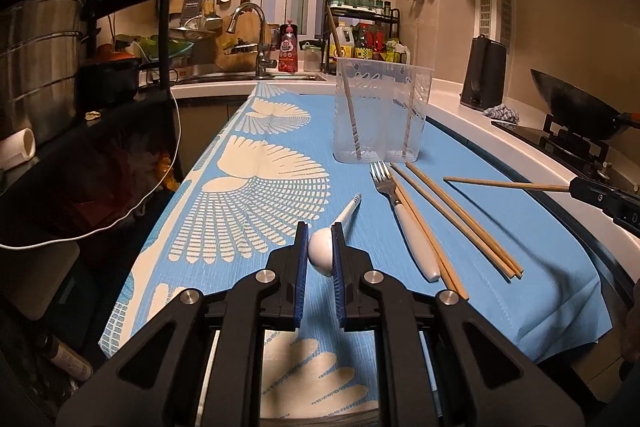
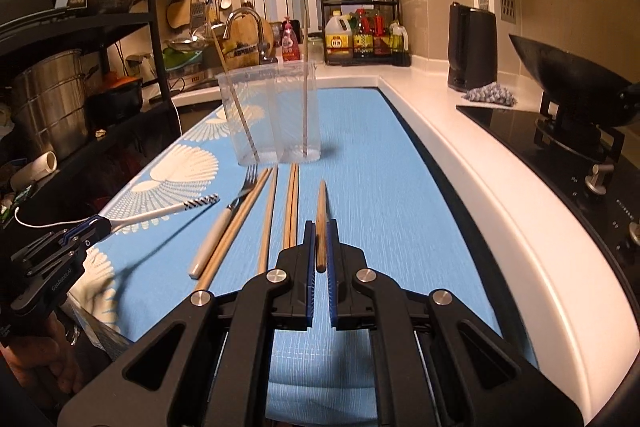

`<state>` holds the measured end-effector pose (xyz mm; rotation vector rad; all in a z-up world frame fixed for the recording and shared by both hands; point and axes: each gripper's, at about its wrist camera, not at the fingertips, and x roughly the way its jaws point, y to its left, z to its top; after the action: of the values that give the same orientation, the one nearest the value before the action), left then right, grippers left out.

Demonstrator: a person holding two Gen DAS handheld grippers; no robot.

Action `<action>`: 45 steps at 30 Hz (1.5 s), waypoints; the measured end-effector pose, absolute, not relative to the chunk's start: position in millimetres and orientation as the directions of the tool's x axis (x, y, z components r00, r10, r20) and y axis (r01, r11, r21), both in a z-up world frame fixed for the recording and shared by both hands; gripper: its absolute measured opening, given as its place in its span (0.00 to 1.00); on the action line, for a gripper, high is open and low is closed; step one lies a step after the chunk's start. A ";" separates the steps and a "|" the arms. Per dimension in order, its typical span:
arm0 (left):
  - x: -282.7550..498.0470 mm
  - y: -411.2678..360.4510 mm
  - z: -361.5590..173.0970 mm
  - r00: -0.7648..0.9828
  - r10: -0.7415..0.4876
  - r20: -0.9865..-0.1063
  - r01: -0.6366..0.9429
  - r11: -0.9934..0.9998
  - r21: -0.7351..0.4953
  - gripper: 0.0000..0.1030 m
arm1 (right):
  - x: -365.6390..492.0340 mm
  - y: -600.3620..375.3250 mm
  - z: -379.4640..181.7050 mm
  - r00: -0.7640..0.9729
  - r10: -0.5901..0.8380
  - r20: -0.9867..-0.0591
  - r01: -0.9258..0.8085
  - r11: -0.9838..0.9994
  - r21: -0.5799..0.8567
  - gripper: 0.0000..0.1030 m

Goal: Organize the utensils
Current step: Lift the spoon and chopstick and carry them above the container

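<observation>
- The left tool [image 1: 320, 247] sits low in the middle of its own view, narrowed onto the bowl of one white spoon [image 1: 322, 253]; the spoon's striped handle runs up and away beyond the pads.
- The right tool [image 2: 319, 247], low centre of its view, is clamped on one wooden chopstick [image 2: 321, 223] that sticks out forward between the blue pads [image 2: 310, 255], above the cloth.
- In the left view that same chopstick reaches in from the right edge, its tip at centre right.
- In the right view the left tool shows at lower left, with the spoon handle slanting towards the middle.
- Lying on the blue patterned cloth [image 1: 500, 239] over the table, just ahead of both tools: one fork [image 1: 400, 211] with a white handle, and four loose chopsticks [image 1: 464, 219], one touching the fork's handle, the others just right of it.
- Beyond them, in the upper middle, stands one clear plastic holder [image 1: 380, 115] with compartments; two chopsticks are inside it, one leaning left, one nearly upright.
- The holder is well apart from both tools.
- Far right of the frame: one dark wok [image 2: 572, 83] on the stove.
</observation>
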<state>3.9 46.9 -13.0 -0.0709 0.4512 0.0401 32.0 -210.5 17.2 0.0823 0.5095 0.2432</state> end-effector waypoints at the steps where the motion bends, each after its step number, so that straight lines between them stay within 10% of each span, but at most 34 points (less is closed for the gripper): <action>1: 3.2 47.2 -10.9 0.901 0.025 -0.433 -0.056 0.997 -0.059 0.11 | 31.2 -210.8 20.4 0.849 0.248 -0.467 -0.212 0.969 0.130 0.05; 26: 45.2 57.2 94.4 0.949 0.016 -0.316 -0.027 0.999 -0.030 0.12 | 73.3 -202.0 121.5 0.896 0.285 -0.341 -0.264 0.959 0.107 0.05; 45: 127.6 63.7 148.7 0.856 -0.096 -0.509 0.062 0.995 -0.083 0.12 | 120.1 -174.6 163.4 0.844 0.376 -0.382 -0.364 0.925 0.106 0.05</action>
<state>127.6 63.7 148.7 -0.0639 0.5379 -0.0830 120.1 -174.6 163.4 0.0302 0.4092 0.3901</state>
